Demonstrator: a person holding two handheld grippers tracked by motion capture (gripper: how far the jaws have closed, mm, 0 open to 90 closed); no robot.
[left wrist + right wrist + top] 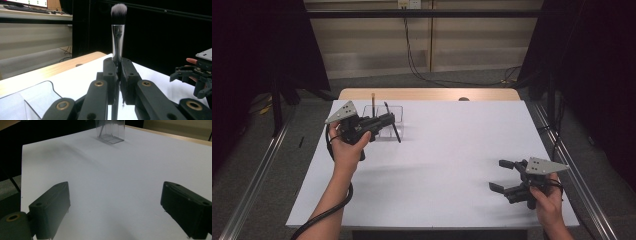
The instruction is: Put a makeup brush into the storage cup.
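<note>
My left tool [388, 120] pinches a makeup brush [118, 37] by its handle, bristles standing straight up beyond the closed jaws, just beside the clear plastic organizer [396, 114]. My right tool [504, 176] hovers low over the white surface [447, 165], jaws spread wide with nothing between them, well apart from the brush.

The makeup brush [117, 37] has a shiny chrome ferrule and dark bristles fading to whitish-grey tips, and it's pinched in the matte black left tool [119, 65] with its little brass-coloured rivets. The bench [447, 165] is plain white with a light wood strip along the far edge. The see-through plastic organiser box [110, 131] is colourless, and the right tool [502, 175] is black with a grey triangular plate on top.
</note>
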